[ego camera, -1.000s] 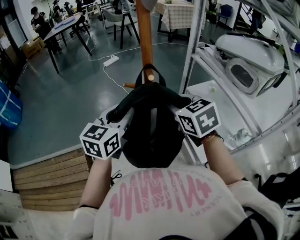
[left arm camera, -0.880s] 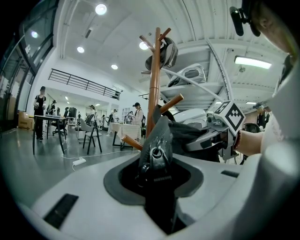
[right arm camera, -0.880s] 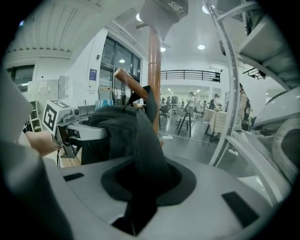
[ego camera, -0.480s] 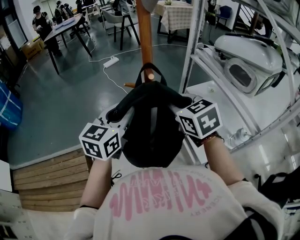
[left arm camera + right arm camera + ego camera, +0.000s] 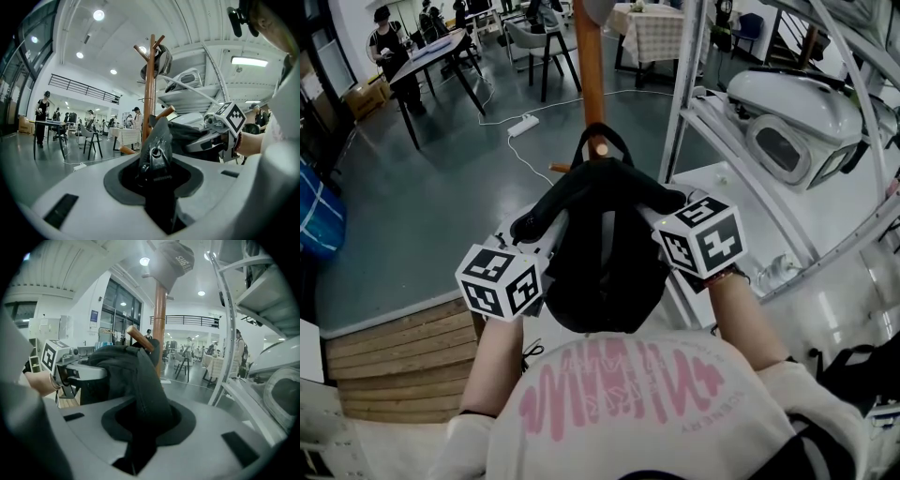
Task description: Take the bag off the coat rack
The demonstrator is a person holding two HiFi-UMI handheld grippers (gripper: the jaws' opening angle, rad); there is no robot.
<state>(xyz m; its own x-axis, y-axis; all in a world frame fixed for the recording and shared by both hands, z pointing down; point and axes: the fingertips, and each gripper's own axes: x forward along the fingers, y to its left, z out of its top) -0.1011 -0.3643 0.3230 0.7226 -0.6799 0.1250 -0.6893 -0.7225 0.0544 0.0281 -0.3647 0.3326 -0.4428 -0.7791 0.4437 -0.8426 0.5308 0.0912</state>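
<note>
Now a black bag (image 5: 605,272) hangs at the centre of the head view, held up by a person with two hand-held grippers. In its own view the left gripper (image 5: 157,157) is clamped on the bag's top edge, and a zipper pull (image 5: 154,153) sits right at the jaws. The right gripper (image 5: 146,404) is closed on a dark fold of fabric at the bag's other top corner. Compared with a second ago, both grippers and the bag sit slightly higher in the frame. The strap (image 5: 602,127) now arches a little further above the peg (image 5: 598,147) of the wooden rack (image 5: 588,66), in the upper centre. That suggests the weight is coming off the peg, so the lift is under way. The strap still appears to loop around the peg, so the bag is probably not free yet. Whether strap and peg still touch cannot be made out. Fabric buries the pads of both grippers. The person's shirt (image 5: 619,394) covers the bag's bottom at the lower centre, and the frame's upper edge cuts off the rack's top. Only the gripper views show a grey cap (image 5: 171,261) hanging up there.
</note>
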